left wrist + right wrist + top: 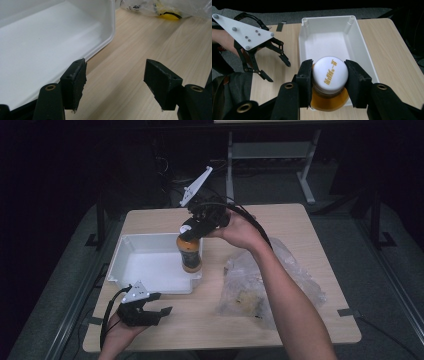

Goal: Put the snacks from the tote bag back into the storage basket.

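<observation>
Dark floor and the legs of another table lie behind a light wooden bench (300,227). On the bench sits a white tub (131,251), on the left side. It is open at the top and its inside is plain white.

To the right of the tub lies a clear plastic bag (295,280), crumpled up. Something yellow and black shows inside it in the left gripper view.

The right gripper (192,231) hangs over the near right corner of the tub, pointing down. A hand (240,230) holds it from the right. Its fingers (305,75) are partly open and squeeze the white cap of an orange bottle (190,254), one finger on each side. In the right gripper view the cap has gold writing on it and the orange body shows below it. The bottle stands upright in the grip. Its lower end is inside the tub, close to the near right corner. I cannot tell if its bottom touches the tub floor.

The left gripper (159,303) is at the near left of the bench, just in front of the tub's near wall. It points to the right. Its fingers (75,82) are wide apart with nothing between them, only bare wood. They do not touch the tub. The two grippers are well apart.
</observation>
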A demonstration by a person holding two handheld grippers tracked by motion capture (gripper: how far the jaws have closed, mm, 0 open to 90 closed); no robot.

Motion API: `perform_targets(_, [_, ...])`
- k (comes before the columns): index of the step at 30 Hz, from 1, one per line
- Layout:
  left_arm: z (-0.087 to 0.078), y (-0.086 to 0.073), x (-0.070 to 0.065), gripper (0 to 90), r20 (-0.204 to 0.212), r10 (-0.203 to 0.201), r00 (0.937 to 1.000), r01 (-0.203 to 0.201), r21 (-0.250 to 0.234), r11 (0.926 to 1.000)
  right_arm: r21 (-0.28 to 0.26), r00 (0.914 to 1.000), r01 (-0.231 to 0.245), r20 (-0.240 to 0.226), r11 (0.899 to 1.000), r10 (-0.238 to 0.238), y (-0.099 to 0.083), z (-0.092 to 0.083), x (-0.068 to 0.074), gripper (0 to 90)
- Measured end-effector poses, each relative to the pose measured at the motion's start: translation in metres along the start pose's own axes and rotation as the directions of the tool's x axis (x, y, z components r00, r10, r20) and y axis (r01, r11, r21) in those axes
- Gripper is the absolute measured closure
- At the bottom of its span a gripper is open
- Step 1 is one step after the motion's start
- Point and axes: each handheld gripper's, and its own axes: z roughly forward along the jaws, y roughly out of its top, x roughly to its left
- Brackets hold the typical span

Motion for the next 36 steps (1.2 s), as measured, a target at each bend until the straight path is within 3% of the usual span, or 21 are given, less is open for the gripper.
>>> perform_targets(7, [0.001,0.000,0.000,33.9,0.007,0.005,1.0000,-0.005,0.004,1.0000,-0.004,0.9999,0.006,-0.012,1.000,-0.006,0.004,0.009,-0.002,59.1])
perform_targets(14, [-0.001,-0.002,0.004,33.8,0.003,-0.016,0.9999,0.016,-0.005,0.9999,0.016,0.9997,0.012,-0.020,1.000,-0.012,0.009,0.020,-0.004,59.1])
perform_targets(21, [-0.005,-0.003,0.006,33.9,-0.009,-0.034,0.9994,0.034,-0.018,0.9993,0.003,0.9993,0.017,-0.034,1.000,-0.016,0.009,0.028,-0.007,59.1])
perform_targets(36, [-0.005,-0.003,0.008,33.9,-0.015,-0.016,0.9998,0.016,-0.010,0.9998,0.011,0.9996,-0.010,-0.025,1.000,0.010,-0.002,0.043,-0.015,59.1])
